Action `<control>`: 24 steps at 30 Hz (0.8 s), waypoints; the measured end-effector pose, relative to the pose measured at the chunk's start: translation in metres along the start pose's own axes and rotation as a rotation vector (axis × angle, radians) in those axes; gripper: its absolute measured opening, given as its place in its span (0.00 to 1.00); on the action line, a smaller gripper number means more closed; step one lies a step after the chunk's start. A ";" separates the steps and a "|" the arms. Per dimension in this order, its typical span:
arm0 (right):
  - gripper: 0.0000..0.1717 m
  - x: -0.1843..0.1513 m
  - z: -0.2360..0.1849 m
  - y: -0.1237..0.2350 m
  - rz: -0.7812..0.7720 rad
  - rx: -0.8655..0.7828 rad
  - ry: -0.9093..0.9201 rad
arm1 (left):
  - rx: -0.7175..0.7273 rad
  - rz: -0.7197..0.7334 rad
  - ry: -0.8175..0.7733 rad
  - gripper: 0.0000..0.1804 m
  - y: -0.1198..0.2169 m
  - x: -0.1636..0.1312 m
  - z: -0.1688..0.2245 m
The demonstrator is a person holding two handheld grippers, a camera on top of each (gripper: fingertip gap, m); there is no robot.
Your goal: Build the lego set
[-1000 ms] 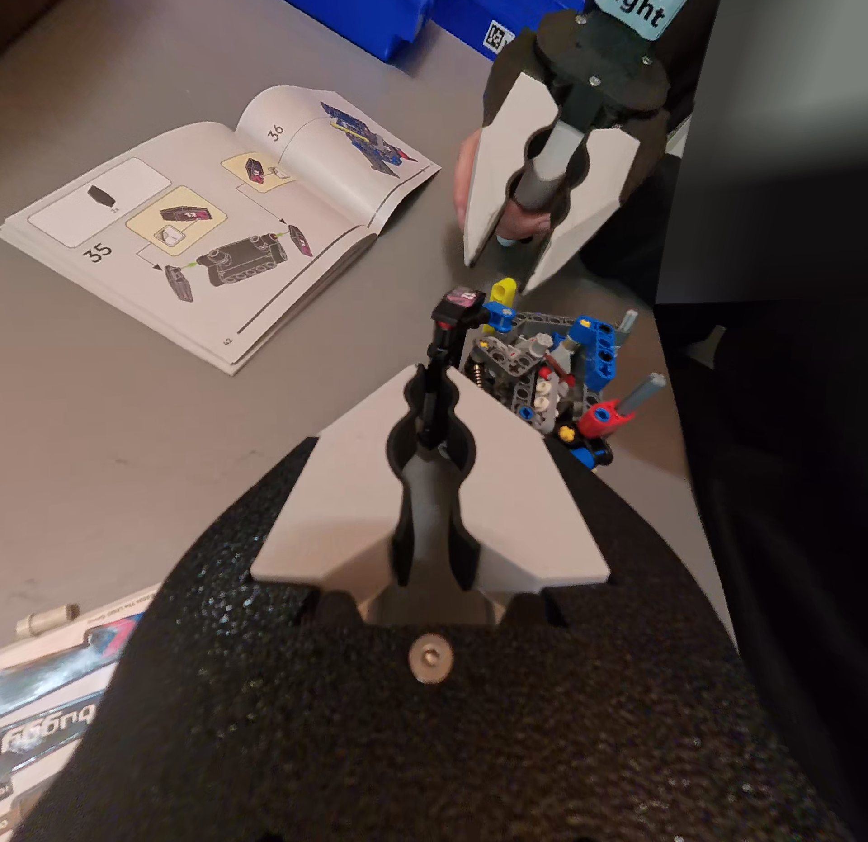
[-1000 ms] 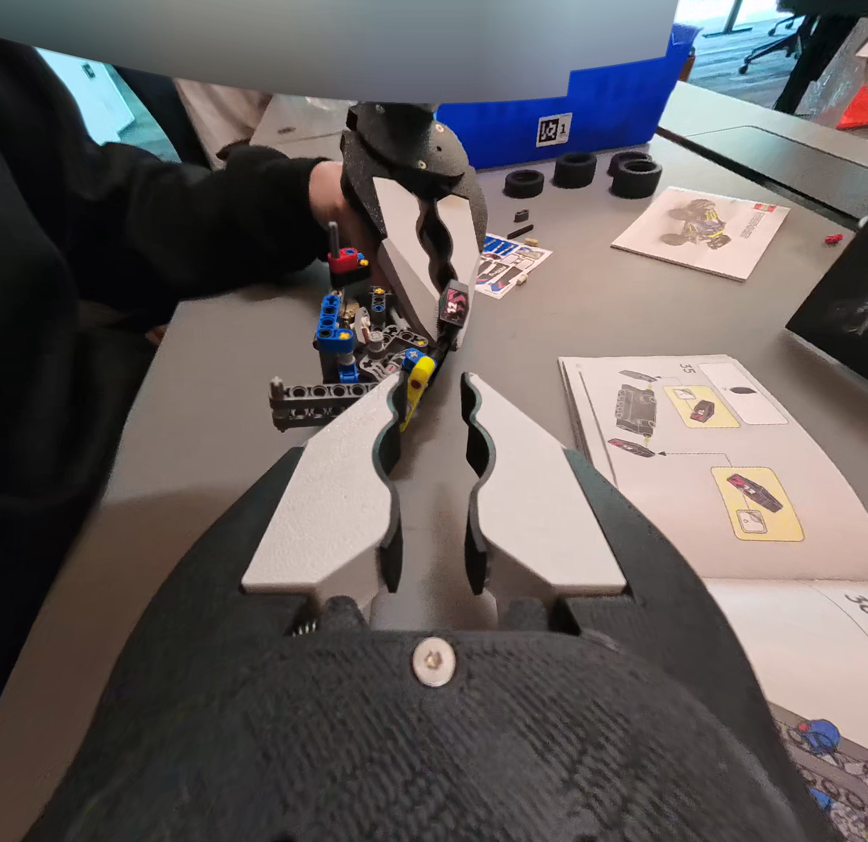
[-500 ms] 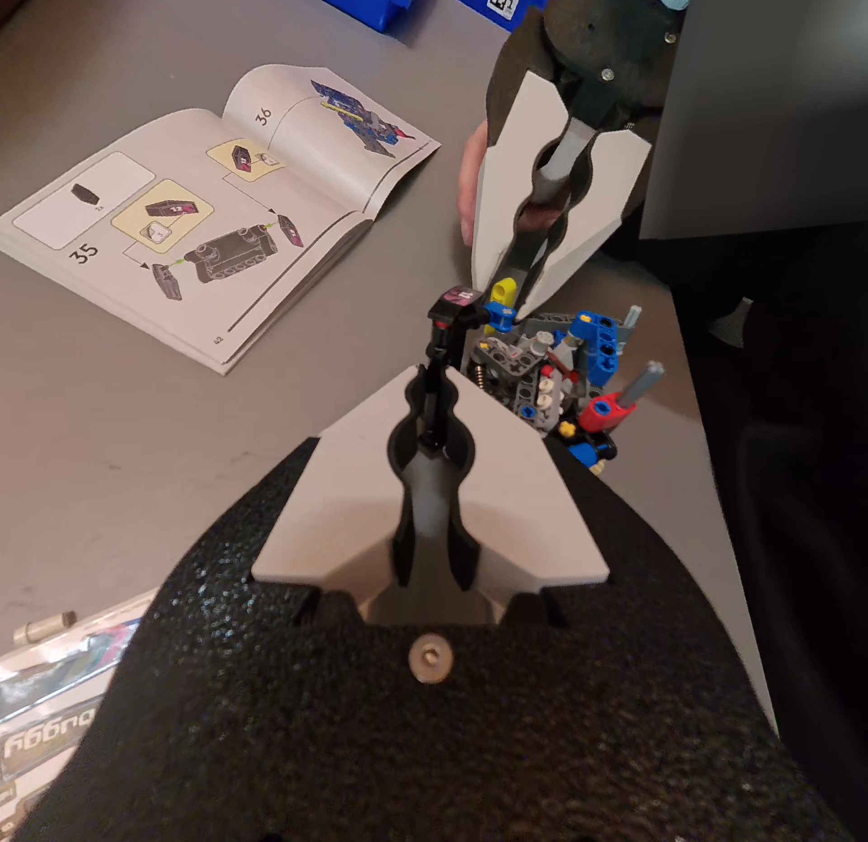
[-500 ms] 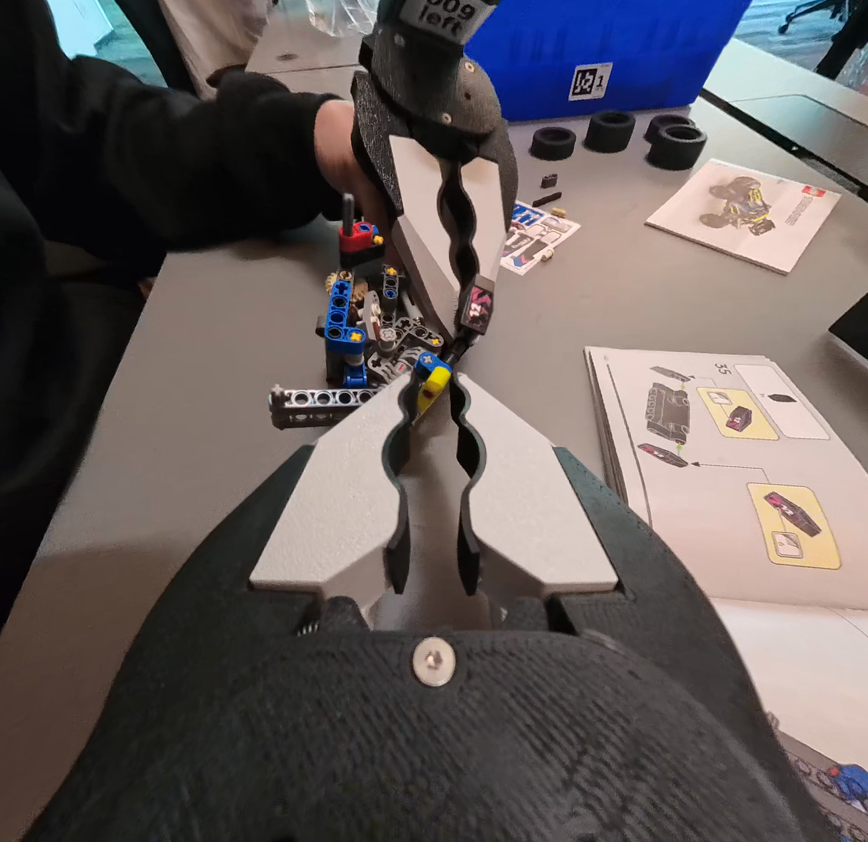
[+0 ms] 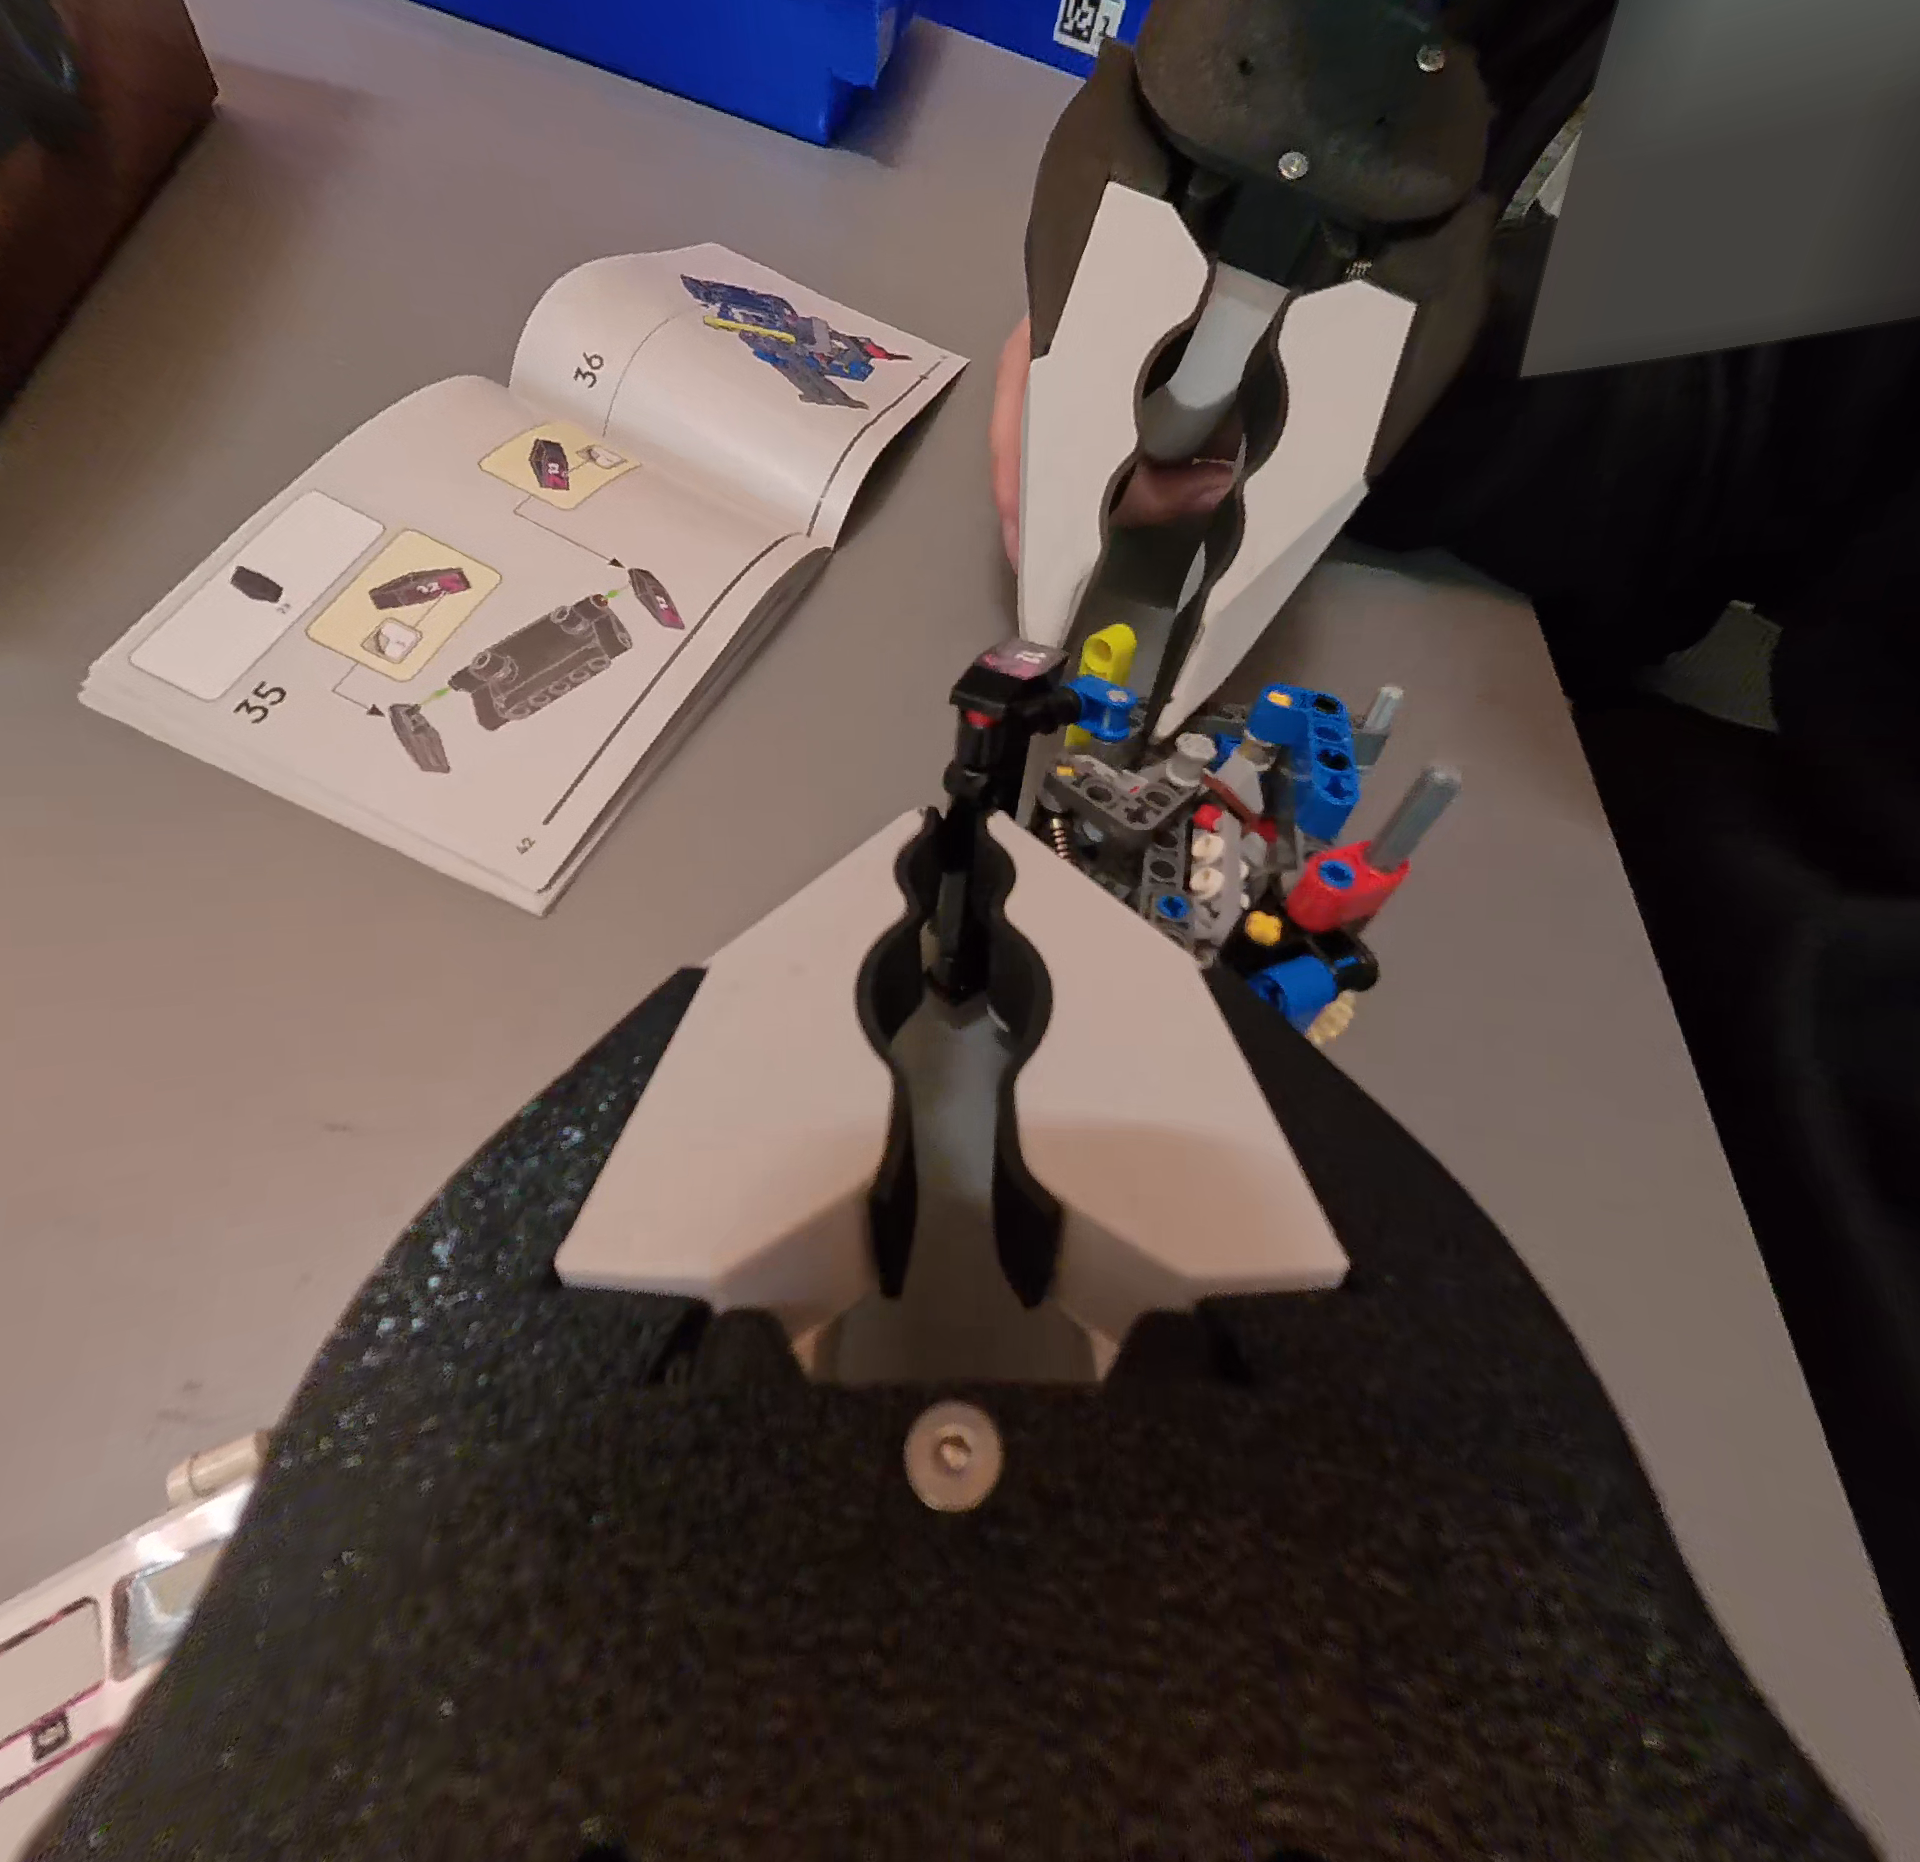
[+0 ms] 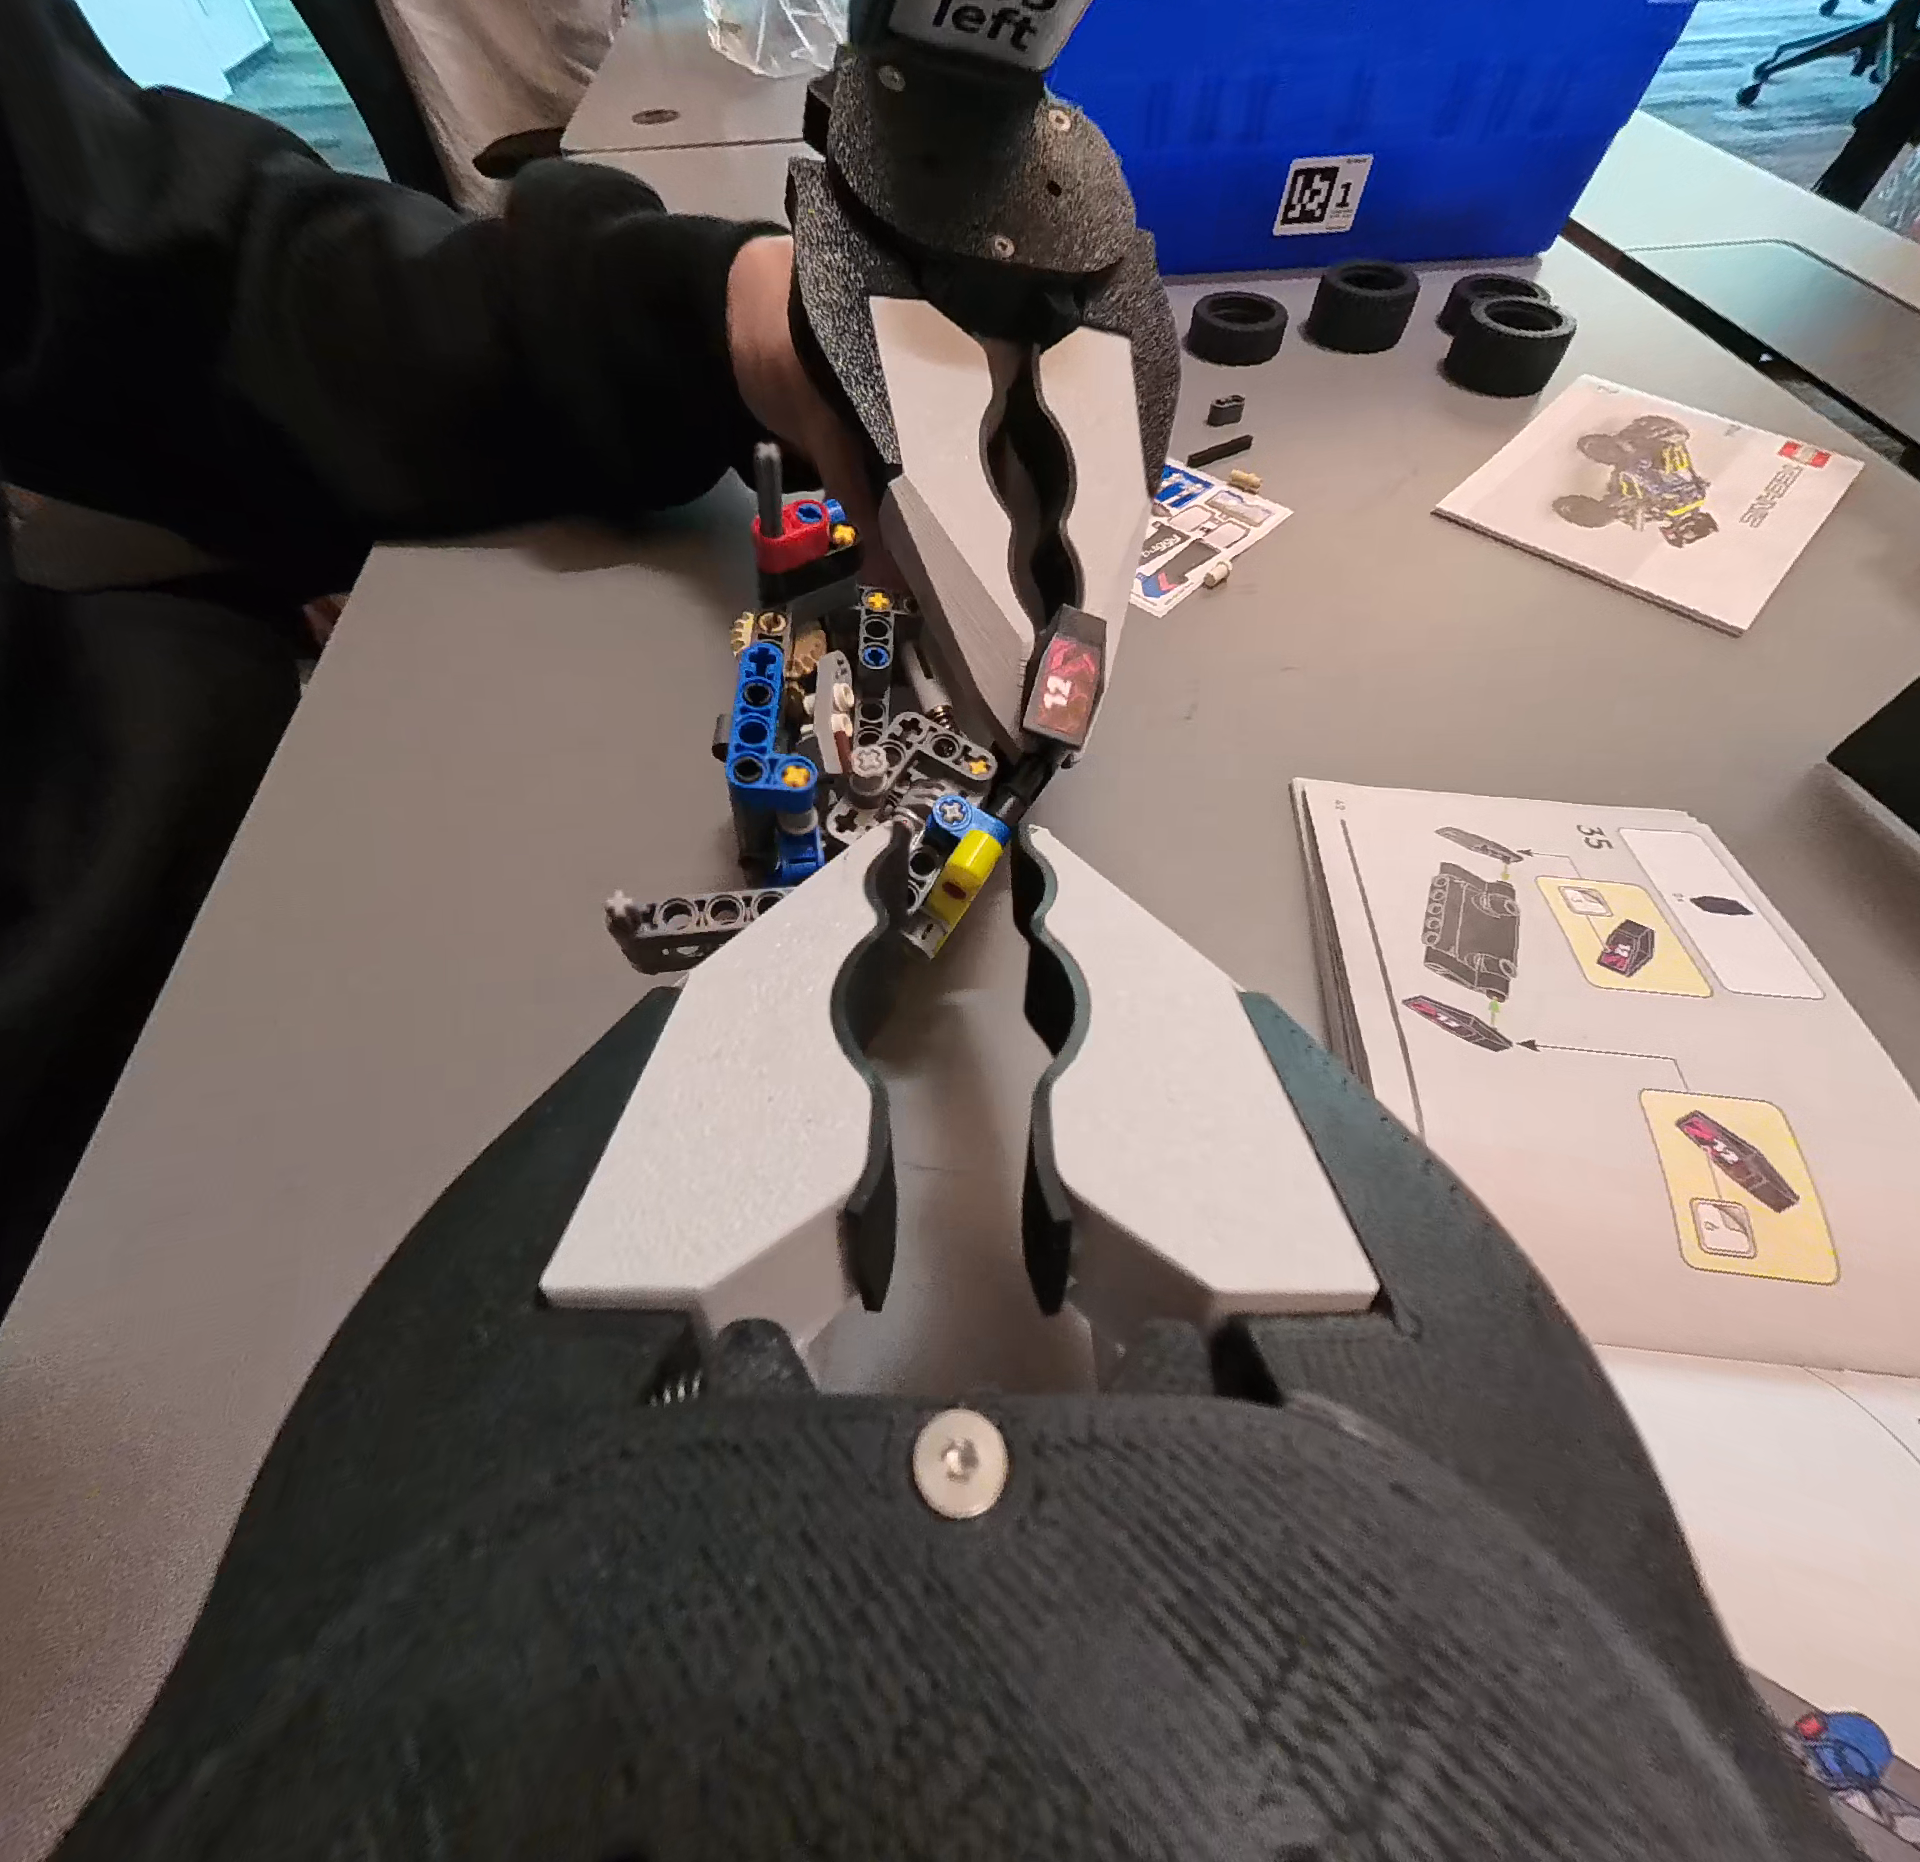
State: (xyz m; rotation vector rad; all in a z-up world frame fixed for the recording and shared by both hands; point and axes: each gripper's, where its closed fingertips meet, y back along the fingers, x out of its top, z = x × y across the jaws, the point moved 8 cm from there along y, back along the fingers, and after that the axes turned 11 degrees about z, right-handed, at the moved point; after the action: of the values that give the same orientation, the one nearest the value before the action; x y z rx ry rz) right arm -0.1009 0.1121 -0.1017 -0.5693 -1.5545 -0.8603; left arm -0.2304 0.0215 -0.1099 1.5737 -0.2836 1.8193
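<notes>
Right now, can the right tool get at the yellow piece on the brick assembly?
Probably yes: the right tool stands open with the yellow piece already between its fingertips. The left tool, shut on a black rod, sits close beyond but not between.

light: soft indoor, daylight from windows at far top of right view | shadows: faint on grey table (image 5: 260, 1033) | focus: near foreground slightly blurred | distortion: wide-angle bending at edges

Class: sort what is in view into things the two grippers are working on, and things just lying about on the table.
Being worked on:
left gripper, jaws clamped on black rod assembly
right gripper, jaws around yellow connector
multicoloured brick model

Lying about:
open instruction booklet
black rubber tyres
blue plastic bin
</notes>
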 end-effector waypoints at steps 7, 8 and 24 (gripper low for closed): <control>0.09 -0.003 0.002 -0.002 -0.046 -0.017 0.014 | 0.058 -0.016 -0.071 0.00 -0.005 0.002 -0.001; 0.09 -0.004 0.002 -0.002 -0.052 -0.024 0.014 | 0.076 -0.022 -0.090 0.00 -0.006 0.003 0.000; 0.09 -0.003 0.007 0.008 -0.017 0.015 0.117 | 0.056 -0.023 -0.012 0.01 -0.008 0.000 -0.003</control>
State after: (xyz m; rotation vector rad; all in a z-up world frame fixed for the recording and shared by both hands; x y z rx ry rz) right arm -0.0987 0.1224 -0.1033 -0.4866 -1.4598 -0.8786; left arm -0.2274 0.0290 -0.1123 1.6204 -0.2202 1.8149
